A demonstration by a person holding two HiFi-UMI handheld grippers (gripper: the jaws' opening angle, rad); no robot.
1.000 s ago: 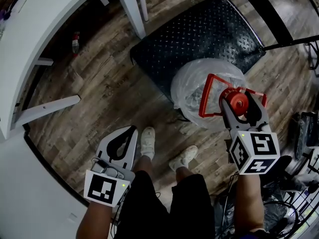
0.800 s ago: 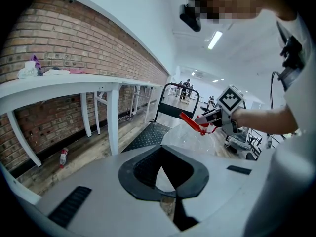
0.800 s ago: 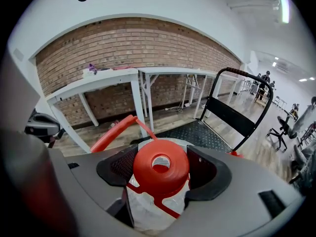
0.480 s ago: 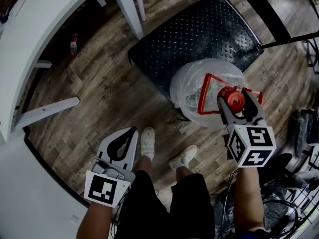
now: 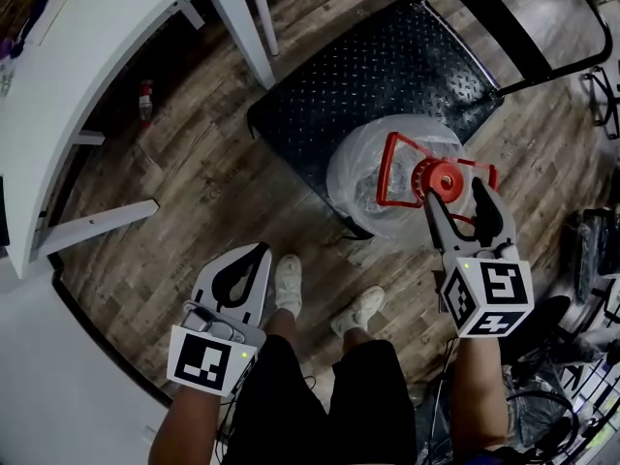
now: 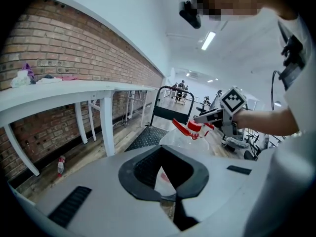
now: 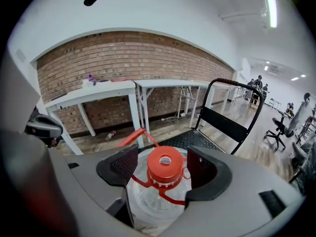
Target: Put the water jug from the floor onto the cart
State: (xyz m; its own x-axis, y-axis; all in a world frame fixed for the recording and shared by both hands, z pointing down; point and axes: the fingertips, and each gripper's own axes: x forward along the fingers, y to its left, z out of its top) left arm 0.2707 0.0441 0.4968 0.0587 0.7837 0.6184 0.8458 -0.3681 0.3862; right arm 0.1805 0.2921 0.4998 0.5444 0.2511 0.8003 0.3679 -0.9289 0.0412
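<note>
The clear water jug (image 5: 387,177) with a red cap (image 5: 431,175) and raised red handle (image 5: 392,168) stands at the near corner of the black cart deck (image 5: 387,66). Whether its base rests on the deck or the floor I cannot tell. My right gripper (image 5: 457,194) is open, its tips on either side of the cap. In the right gripper view the cap (image 7: 164,163) sits between the spread jaws of the right gripper (image 7: 163,174) with a gap on each side. My left gripper (image 5: 258,252) hangs shut and empty over the floor by my feet; the left gripper (image 6: 168,197) has its tips meeting.
A white table (image 5: 97,56) runs along the left, with a leg (image 5: 254,13) close to the cart's far corner. A small red bottle (image 5: 145,95) lies under it. The cart's black push handle (image 5: 523,37) rises at the far right. Cables and gear (image 5: 591,250) crowd the right edge.
My right gripper has drawn back toward me: the cap sat deep between its jaws, now it is at their tips. The left gripper has not moved.
</note>
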